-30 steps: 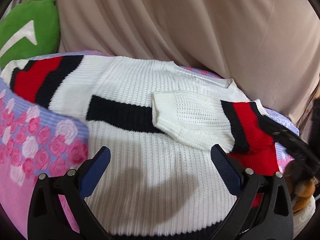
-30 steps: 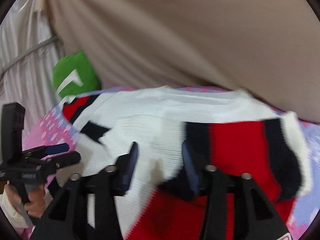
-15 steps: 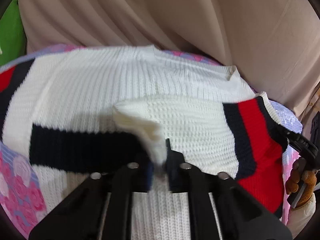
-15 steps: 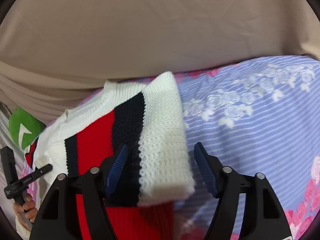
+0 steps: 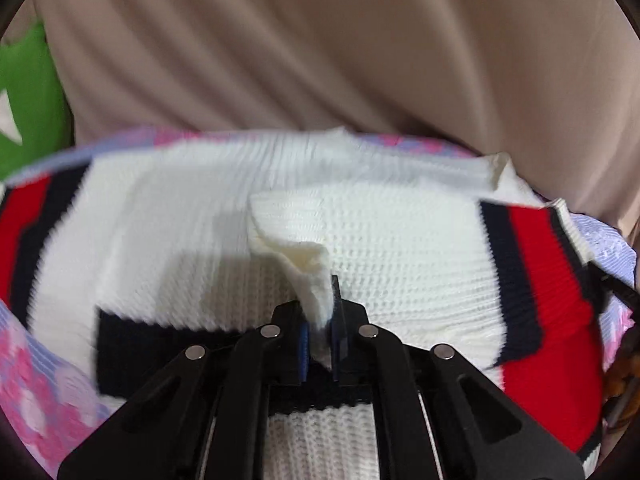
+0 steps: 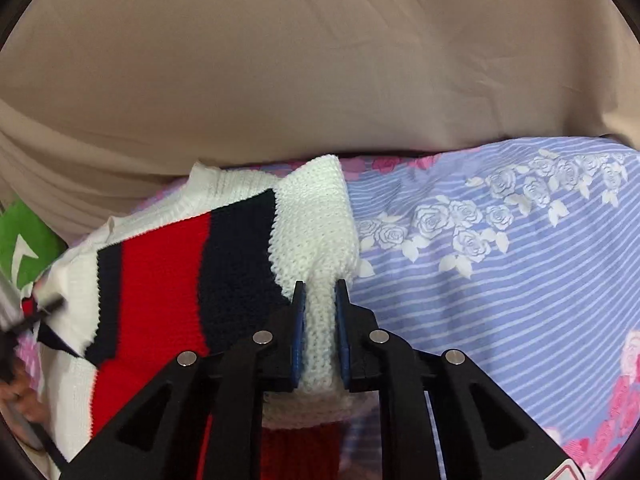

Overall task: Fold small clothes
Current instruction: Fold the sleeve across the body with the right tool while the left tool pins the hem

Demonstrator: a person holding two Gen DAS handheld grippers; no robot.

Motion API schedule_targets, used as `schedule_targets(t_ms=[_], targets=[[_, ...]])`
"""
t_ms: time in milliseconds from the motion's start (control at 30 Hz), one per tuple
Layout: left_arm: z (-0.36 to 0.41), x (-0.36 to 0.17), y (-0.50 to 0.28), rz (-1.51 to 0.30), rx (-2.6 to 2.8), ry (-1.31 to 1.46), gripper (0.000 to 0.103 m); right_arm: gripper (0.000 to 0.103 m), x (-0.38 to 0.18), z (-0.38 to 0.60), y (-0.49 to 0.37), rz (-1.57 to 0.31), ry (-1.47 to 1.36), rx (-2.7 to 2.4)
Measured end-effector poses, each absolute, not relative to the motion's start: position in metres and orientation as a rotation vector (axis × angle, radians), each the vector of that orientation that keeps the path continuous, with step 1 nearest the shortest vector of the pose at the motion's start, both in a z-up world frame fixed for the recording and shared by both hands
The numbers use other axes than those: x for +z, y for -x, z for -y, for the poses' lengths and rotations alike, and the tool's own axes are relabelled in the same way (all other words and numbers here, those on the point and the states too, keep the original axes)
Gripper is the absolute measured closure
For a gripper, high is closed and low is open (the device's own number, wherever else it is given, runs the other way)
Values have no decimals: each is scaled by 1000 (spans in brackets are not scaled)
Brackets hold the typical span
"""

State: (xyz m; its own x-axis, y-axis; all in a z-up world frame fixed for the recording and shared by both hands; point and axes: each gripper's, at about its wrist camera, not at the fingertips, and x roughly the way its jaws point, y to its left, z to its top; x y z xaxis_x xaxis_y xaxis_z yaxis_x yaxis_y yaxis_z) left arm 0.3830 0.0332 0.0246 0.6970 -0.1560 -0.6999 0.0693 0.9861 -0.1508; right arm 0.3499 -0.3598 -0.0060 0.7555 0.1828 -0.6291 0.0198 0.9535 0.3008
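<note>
A white knit sweater (image 5: 168, 216) with red and navy stripes lies spread on the bed. Its right sleeve (image 5: 400, 252) is folded across the chest. My left gripper (image 5: 320, 316) is shut on the white cuff end of that sleeve and lifts it a little. In the right wrist view my right gripper (image 6: 320, 320) is shut on the white knit edge (image 6: 316, 240) of the sleeve's shoulder fold, beside its red and navy bands (image 6: 168, 276).
A striped bedsheet (image 6: 500, 280) with rose prints covers the bed. A beige curtain (image 5: 320, 48) hangs behind it. A green pillow (image 5: 28, 100) sits at the far left. The person's hand (image 5: 622, 364) shows at the right edge.
My left gripper moved in and shut on the sleeve cuff, then lifted it. My right gripper swung right over the shoulder fold and shut on its white edge.
</note>
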Motion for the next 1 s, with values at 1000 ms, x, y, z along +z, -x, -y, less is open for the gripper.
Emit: schedule_targets(t_ms=[1000], targets=[[-48,30,-370,-743,-78,94,92,103,-13,351,-333,-785,-145,39]])
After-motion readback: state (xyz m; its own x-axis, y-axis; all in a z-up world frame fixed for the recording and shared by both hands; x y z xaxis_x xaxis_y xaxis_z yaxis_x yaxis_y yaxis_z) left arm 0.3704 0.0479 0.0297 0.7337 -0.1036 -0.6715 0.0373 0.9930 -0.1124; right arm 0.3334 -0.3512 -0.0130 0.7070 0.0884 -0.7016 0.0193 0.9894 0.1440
